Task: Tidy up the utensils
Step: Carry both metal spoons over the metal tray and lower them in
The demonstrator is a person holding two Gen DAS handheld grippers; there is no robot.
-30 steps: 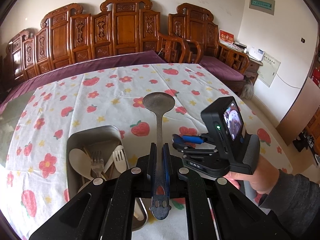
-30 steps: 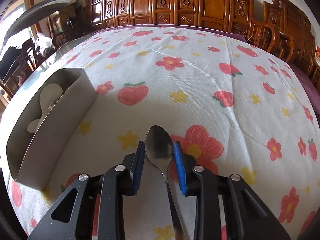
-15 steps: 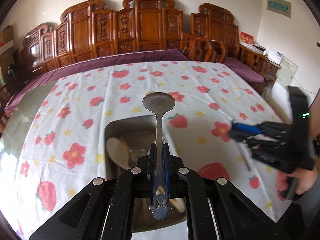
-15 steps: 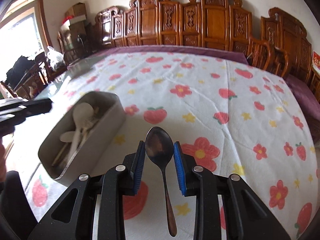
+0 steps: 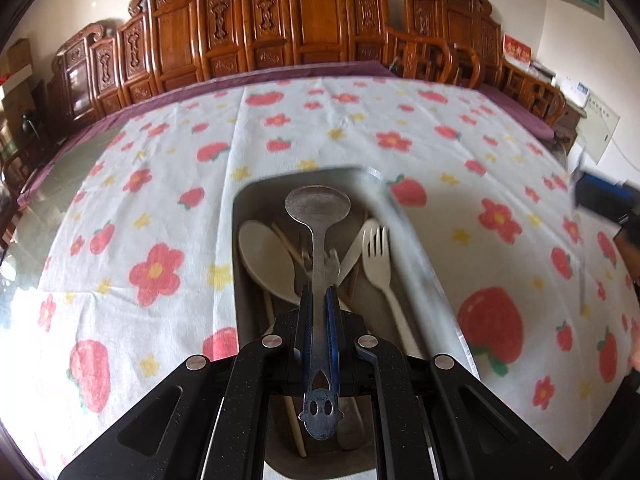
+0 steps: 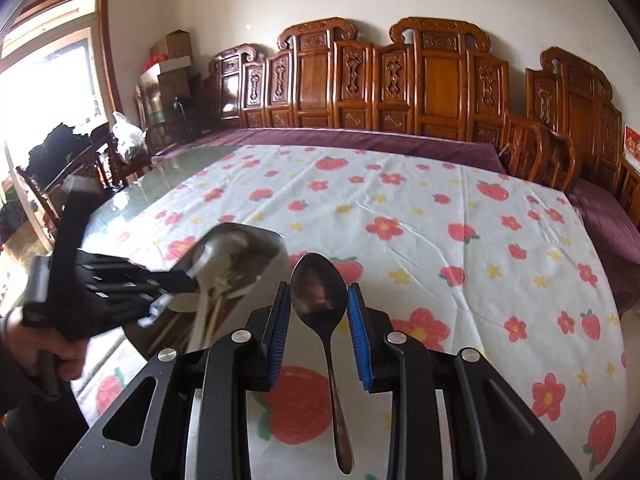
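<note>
Metal tray crowded: beige spoon, beige fork, chopsticks and other cutlery fill its floor; little bare room inside. Left tongs hang over tray with flat metal spoon nipped between pads, blocking way in from above. Right tongs just beside tray's right wall, dark spoon between pads. Strawberry tablecloth beyond tray bare, open passage. Carved wooden bench walls off far side of table.
</note>
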